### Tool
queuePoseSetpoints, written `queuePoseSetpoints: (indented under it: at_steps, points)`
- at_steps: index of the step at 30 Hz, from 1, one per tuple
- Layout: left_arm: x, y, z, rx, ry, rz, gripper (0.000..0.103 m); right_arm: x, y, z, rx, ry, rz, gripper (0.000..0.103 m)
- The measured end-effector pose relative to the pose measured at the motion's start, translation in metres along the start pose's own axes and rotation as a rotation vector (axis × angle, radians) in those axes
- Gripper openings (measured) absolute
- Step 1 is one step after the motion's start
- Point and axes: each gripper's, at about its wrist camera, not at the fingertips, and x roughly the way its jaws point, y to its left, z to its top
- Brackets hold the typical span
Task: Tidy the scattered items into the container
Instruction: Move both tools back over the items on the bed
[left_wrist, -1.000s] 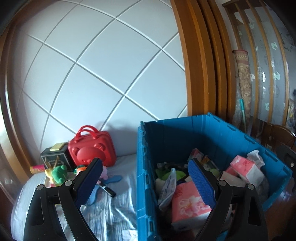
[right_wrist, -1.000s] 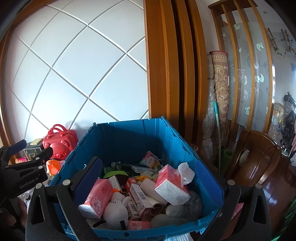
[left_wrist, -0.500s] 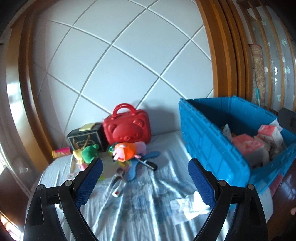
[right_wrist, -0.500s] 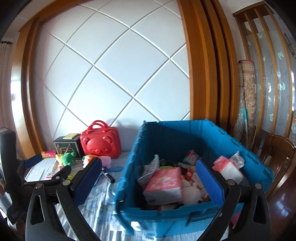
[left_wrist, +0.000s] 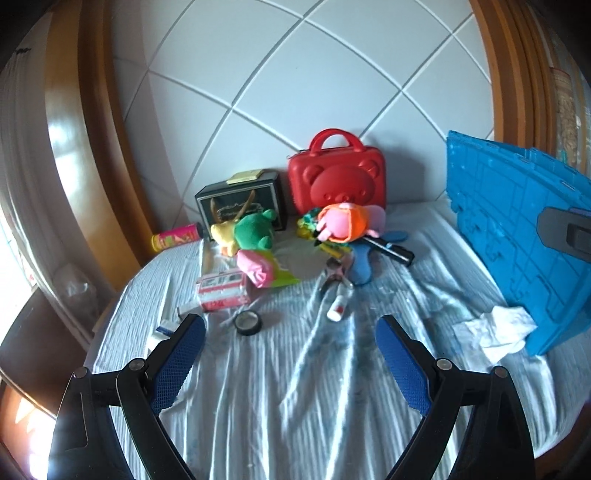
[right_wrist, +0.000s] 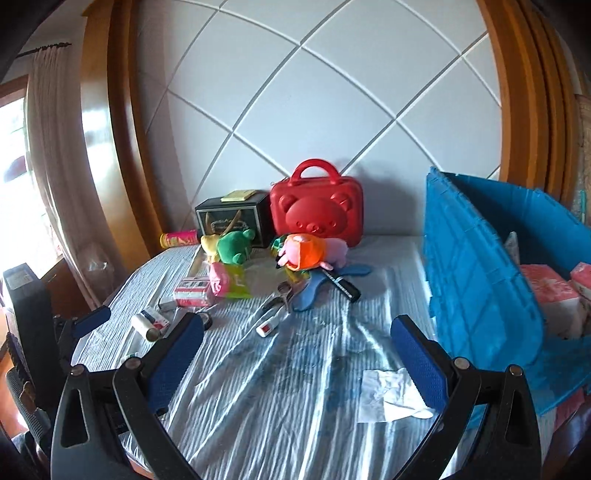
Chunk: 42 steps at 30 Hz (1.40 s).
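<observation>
Both tongs (left_wrist: 290, 349) (right_wrist: 297, 347) swung off the crate (right_wrist: 476, 266), wide open, empty.

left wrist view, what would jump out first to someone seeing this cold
The red bear-face case stands against the white wall at the back of the striped sheet, with a jumble of plush toys before it: a green one and a pink-and-orange one. The big blue crate fills the right edge. In the foreground, the left claw is open and empty.
</observation>
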Motion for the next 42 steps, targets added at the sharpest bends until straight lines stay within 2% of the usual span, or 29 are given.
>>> queuePoseSetpoints:
  at_steps: [5, 10, 16, 19, 22, 30, 32, 36, 42]
  points:
    - [0.043, 0.037, 0.003, -0.015, 0.033, 0.056, 0.094, 0.059, 0.019, 0.001, -0.072, 0.077, 0.027, 0.103]
    - [0.08, 0.073, 0.005, -0.053, 0.062, 0.1, 0.094, 0.111, 0.021, 0.012, -0.119, 0.101, 0.032, 0.103]
    - [0.128, 0.118, 0.016, -0.026, 0.118, 0.138, 0.094, 0.167, 0.026, 0.027, -0.116, 0.164, 0.026, 0.103]
    - [0.157, 0.135, 0.025, 0.023, 0.135, 0.104, 0.094, 0.188, 0.029, 0.035, -0.097, 0.185, 0.011, 0.103]
    - [0.189, 0.145, 0.028, 0.137, 0.148, 0.105, 0.094, 0.208, 0.034, 0.046, -0.074, 0.204, -0.023, 0.103]
    - [0.27, 0.168, 0.032, 0.258, 0.244, -0.038, 0.094, 0.261, 0.066, 0.069, -0.056, 0.232, -0.06, 0.103]
    - [0.287, 0.172, 0.034, 0.269, 0.257, -0.066, 0.094, 0.277, 0.075, 0.07, -0.059, 0.25, -0.061, 0.103]
    - [0.311, 0.182, 0.038, 0.24, 0.275, -0.094, 0.094, 0.317, 0.105, 0.072, -0.1, 0.292, -0.005, 0.103]
    - [0.324, 0.195, 0.037, 0.179, 0.268, -0.129, 0.094, 0.411, 0.174, 0.06, -0.305, 0.412, 0.099, 0.103]
